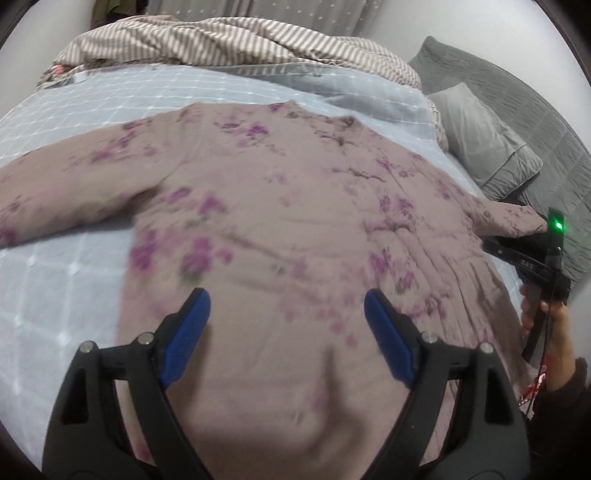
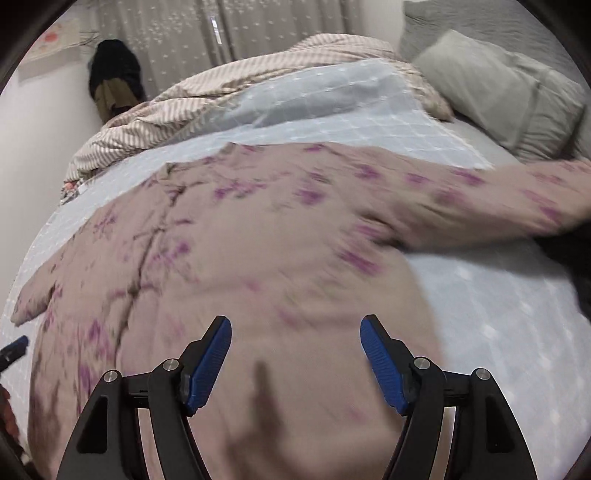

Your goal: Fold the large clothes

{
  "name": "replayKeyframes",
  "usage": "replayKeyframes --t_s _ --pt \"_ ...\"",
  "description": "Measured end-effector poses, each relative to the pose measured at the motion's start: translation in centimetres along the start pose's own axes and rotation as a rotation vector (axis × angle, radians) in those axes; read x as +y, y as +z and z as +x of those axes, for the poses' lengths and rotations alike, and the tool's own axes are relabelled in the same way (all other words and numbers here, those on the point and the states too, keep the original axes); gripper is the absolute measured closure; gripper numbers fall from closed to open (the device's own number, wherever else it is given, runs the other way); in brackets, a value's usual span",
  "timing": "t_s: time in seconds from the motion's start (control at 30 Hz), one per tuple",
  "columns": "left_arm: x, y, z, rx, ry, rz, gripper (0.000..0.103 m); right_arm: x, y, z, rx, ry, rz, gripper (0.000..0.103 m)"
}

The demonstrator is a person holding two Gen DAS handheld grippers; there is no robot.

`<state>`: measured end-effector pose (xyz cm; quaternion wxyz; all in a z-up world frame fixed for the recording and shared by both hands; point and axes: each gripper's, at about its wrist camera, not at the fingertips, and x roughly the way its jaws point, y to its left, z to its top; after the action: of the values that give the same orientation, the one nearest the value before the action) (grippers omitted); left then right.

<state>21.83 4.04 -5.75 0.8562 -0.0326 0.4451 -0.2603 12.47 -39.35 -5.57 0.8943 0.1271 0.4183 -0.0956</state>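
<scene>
Soft mauve floral shirt (image 1: 280, 221) lies spread flat, sleeves out, on the pale-blue quilted bed (image 1: 66, 280). Left tool (image 1: 287, 306) spread wide above its hem; right tool (image 2: 295, 332) spread too, empty.

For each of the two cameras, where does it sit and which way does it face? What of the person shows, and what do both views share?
Left wrist view: sits on the left hand-held gripper, above the hem of the floral garment, facing up the bed toward the striped quilt; the person's right hand shows at the right edge.
Right wrist view: sits on the right hand-held gripper, over the same garment, facing the curtain; its jaws are open.
Shared: garment, striped quilt, grey pillow, blue bedspread.
</scene>
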Motion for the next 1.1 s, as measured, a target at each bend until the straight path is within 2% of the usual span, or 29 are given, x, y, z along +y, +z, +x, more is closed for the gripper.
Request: replayKeyframes --t_s 0.07,0.13,0.17,0.23,0.4,0.53,0.6,0.67,0.77,0.8,0.87,1.1 --pt "0.3 -0.7 2.2 0.002 -0.013 0.012 0.018 0.4 0.0 2.4 0.013 0.020 0.005 0.029" --pt "1.4 -1.8 4.1 0.036 -0.018 0.018 0.018 0.1 -1.2 5.4 0.052 0.000 -0.004 0.029" --pt "1.6 -2.5 4.4 0.027 -0.029 0.041 0.018 -0.3 -2.1 5.8 0.022 0.021 -0.018 0.028" --pt "1.6 -2.7 3.5 0.010 -0.061 0.062 0.011 -1.3 -2.7 5.0 -0.018 0.095 0.016 0.027" --pt "2.3 -3.8 2.2 0.050 -0.123 0.092 0.009 -3.4 -4.4 2.7 -0.011 0.149 -0.010 0.027" --pt "2.1 -5.1 0.8 0.112 -0.073 0.185 0.009 -5.1 -5.8 0.4 -0.012 0.164 0.030 0.027" --pt "2.2 -5.6 -0.6 0.115 -0.051 0.193 0.009 -5.5 -6.3 -0.8 -0.001 0.150 0.055 0.027" --pt "3.0 -5.4 -1.7 0.104 -0.029 0.151 0.009 -5.2 -5.9 -1.6 0.014 0.101 0.060 0.027" --pt "5.0 -4.4 -3.2 0.094 -0.030 0.027 0.006 -3.8 -4.7 -2.3 0.054 0.001 0.061 0.025" --pt "5.8 -4.1 -3.7 0.092 -0.018 -0.016 0.002 -3.5 -4.3 -2.4 0.066 -0.014 0.066 0.024" --pt "7.1 -3.7 -4.4 0.069 0.025 -0.062 0.001 -2.3 -3.1 -2.4 0.098 -0.048 0.088 0.022" --pt "13.1 -2.6 -7.1 -0.003 0.130 -0.254 0.001 1.8 0.0 -2.4 0.043 0.004 0.160 0.019"
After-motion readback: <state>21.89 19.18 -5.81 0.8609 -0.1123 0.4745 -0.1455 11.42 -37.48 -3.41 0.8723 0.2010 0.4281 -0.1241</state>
